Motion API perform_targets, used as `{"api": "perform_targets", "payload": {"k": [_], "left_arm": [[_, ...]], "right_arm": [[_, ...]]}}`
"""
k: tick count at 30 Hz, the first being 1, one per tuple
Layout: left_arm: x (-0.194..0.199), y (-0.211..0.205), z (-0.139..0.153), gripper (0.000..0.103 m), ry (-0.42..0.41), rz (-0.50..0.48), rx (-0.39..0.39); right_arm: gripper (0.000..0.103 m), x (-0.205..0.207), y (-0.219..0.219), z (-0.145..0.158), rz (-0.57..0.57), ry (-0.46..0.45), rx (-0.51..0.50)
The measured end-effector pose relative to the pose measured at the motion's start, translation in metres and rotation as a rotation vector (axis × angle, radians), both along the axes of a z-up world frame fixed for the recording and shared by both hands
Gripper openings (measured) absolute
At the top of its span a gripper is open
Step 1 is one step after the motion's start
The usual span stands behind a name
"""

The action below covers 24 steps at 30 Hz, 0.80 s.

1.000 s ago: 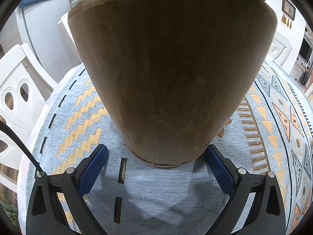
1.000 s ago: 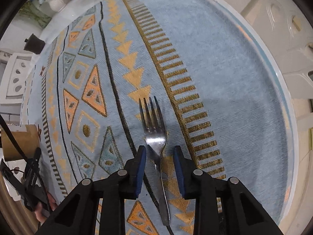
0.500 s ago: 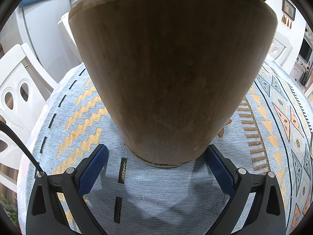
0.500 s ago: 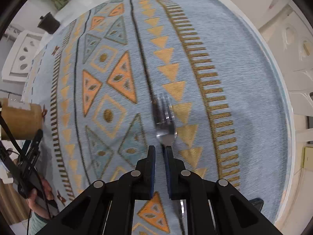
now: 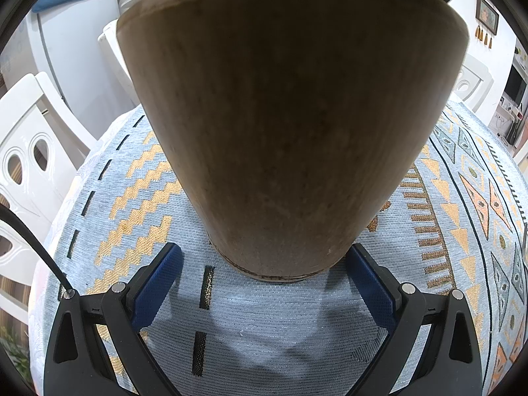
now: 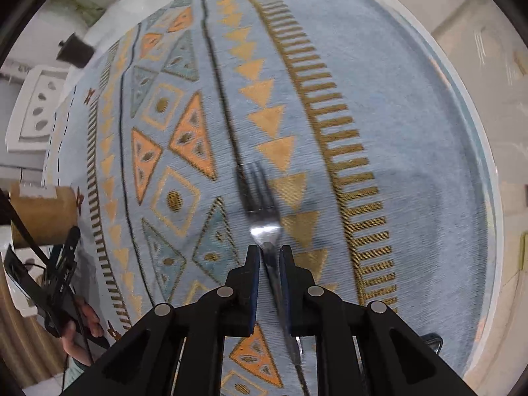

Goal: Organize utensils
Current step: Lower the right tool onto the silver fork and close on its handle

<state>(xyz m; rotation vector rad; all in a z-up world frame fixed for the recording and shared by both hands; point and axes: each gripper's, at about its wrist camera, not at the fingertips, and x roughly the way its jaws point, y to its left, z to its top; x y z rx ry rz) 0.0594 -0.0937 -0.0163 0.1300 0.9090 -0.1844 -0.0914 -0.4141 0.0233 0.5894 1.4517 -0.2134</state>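
Note:
A tall wooden utensil holder (image 5: 290, 115) stands on the patterned blue tablecloth (image 5: 280, 323) and fills the left wrist view. My left gripper (image 5: 262, 250) is open, with the holder's base between its blue pads; the left pad stands clear of the wood. In the right wrist view a steel fork (image 6: 262, 204) points away from me, its neck between the pads of my right gripper (image 6: 269, 250). That gripper holds the fork above the cloth, and its jaws are opening slightly. The holder (image 6: 39, 211) also shows at the far left there.
White chairs (image 5: 29, 151) stand around the round table, whose edge (image 6: 488, 171) curves down the right. A person's hand (image 6: 79, 326) holds the other gripper at lower left. A dark object (image 6: 71, 51) sits beyond the table's far left side.
My right gripper closed on the fork's neck and carried it leftward over the cloth pattern. The left gripper and the holder have not moved.

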Motion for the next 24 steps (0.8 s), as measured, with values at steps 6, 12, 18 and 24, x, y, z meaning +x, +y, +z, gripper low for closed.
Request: {"api": "perform_targets", "payload": {"k": [6,12,18,24], "left_arm": [[0.000,0.000,0.000,0.100,0.000,0.000,0.000],[0.000,0.000,0.000,0.100,0.000,0.000,0.000],[0.000,0.000,0.000,0.100,0.001,0.000,0.000],[0.001,0.001,0.000,0.100,0.001,0.000,0.000]], "right_arm": [[0.032,0.001,0.005,-0.014,0.061,-0.024,0.064],[0.006,0.010,0.039,-0.003,0.175,-0.009,-0.112],[0.006,0.016,0.057,0.004,0.188,0.002,-0.088],[0.006,0.020,0.074,0.009,0.187,-0.001,-0.101]]}}
